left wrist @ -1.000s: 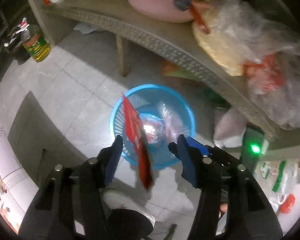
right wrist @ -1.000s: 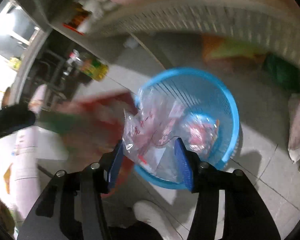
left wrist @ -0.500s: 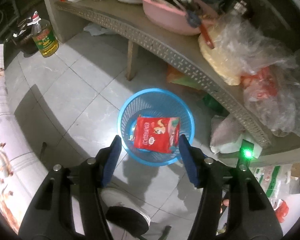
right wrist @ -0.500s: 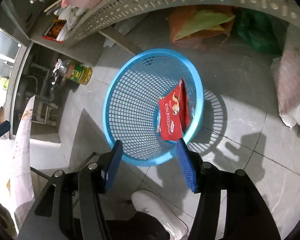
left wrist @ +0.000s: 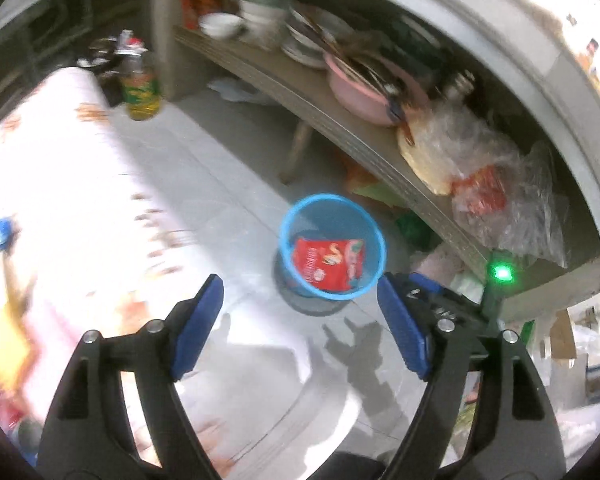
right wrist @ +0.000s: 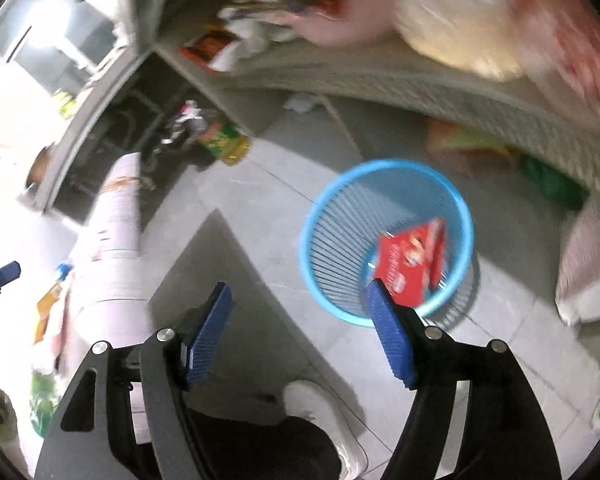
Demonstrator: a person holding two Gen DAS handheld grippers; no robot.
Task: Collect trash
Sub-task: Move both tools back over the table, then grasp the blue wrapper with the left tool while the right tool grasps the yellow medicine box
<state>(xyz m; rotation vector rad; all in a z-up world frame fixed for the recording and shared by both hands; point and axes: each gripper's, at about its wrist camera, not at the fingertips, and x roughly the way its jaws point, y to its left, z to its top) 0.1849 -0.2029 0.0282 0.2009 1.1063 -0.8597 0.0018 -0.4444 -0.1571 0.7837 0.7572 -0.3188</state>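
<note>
1. Inside the blue basket (left wrist: 332, 216), which stands on the tiled floor (left wrist: 228, 184), a red packet (left wrist: 327, 265) lies propped against the wall.
2. Above and short of the basket, the left claw (left wrist: 300, 320) is spread wide with nothing between its blue pads.
3. Left of the basket in its own view, the right claw (right wrist: 300, 316) gapes just as wide, holding nothing.
4. Beyond the basket runs a shelf (left wrist: 340, 120) with a pink basin (left wrist: 360, 92); an oil bottle (left wrist: 142, 88) stands farther off.

Grey tiled floor (left wrist: 204, 168); cluttered perforated shelf (left wrist: 340, 120) overhead; bright window light (right wrist: 32, 40) left.
</note>
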